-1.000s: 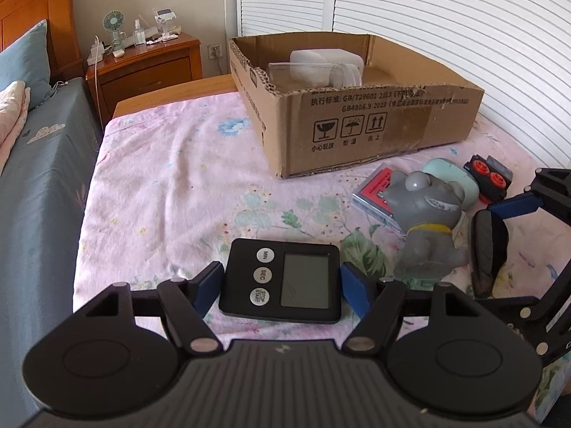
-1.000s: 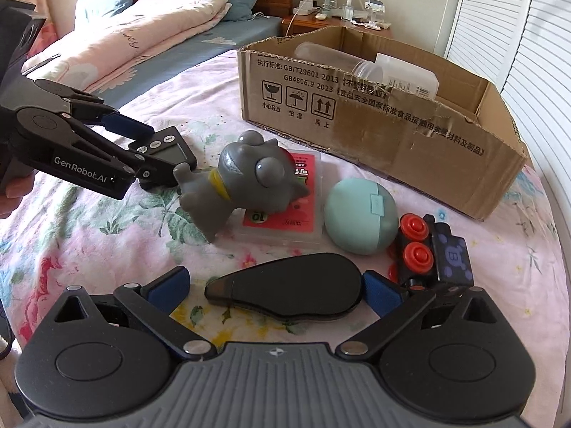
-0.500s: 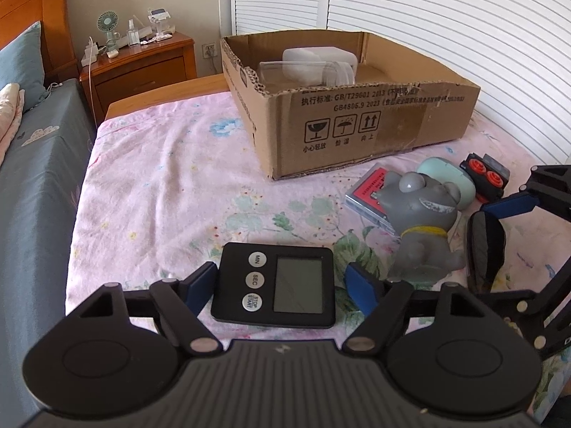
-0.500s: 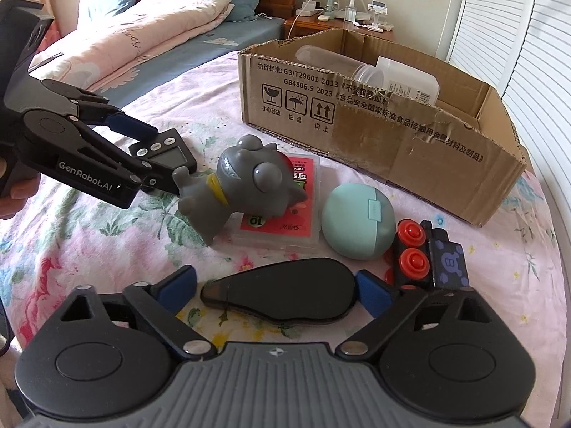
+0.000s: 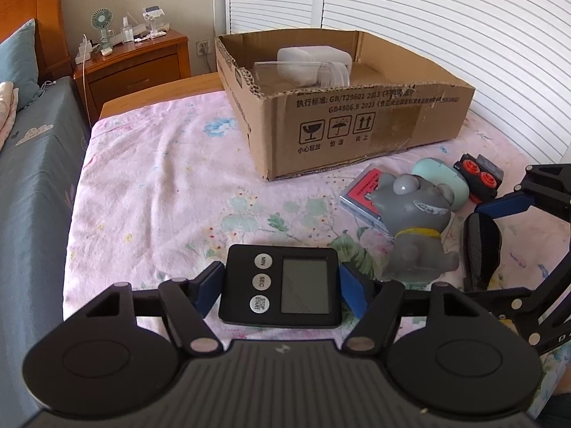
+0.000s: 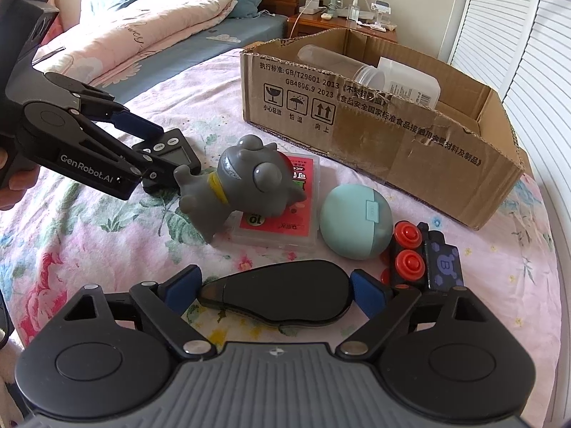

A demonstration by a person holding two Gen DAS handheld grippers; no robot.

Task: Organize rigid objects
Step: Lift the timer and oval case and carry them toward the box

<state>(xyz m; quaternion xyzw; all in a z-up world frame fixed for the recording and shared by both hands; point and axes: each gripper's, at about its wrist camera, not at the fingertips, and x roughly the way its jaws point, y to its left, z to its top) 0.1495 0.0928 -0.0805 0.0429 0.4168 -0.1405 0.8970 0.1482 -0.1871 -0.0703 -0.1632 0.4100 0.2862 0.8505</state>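
A bed [image 5: 150, 192] covered by a pink floral sheet is carrying everything. Lying on it are an open cardboard box [image 5: 357, 121], a black digital timer [image 5: 282, 285], a red card case [image 6: 285, 210] with a grey toy figure [image 6: 239, 185] leaning across it, a mint round case [image 6: 357, 224], a black oval case [image 6: 285, 296] and a black block with red buttons [image 6: 421, 260].

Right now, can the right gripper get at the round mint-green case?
Probably not directly: the right gripper straddles the flat black teardrop-shaped object, with the round mint-green case just behind it; clear that first.
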